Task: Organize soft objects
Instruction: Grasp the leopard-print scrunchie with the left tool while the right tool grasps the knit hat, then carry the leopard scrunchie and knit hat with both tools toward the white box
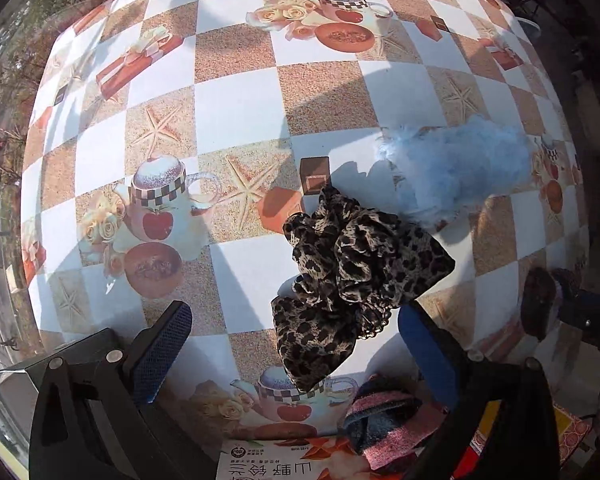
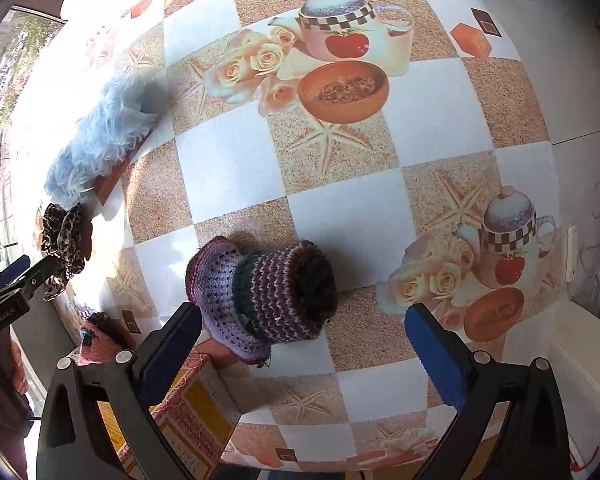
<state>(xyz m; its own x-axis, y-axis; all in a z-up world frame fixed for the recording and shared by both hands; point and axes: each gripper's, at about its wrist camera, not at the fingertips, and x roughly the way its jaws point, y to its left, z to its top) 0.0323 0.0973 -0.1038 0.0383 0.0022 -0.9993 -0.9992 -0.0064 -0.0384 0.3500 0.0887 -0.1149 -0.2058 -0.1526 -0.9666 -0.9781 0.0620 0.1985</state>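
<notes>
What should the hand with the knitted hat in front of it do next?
Probably ease the right hand-held gripper forward and close it on the knitted hat. Its jaws are open and empty, and the hat lies on the table right between them, close to the box at the table's edge.

Below the left fingers, printed box point(image 1: 260, 464) cut by the frame edge; pink knit piece point(image 1: 384, 420) partly hidden behind the right-hand finger.

A checkered tablecloth point(image 2: 228, 168) with teapot prints, a printed box point(image 2: 196, 412) at its edge
</notes>
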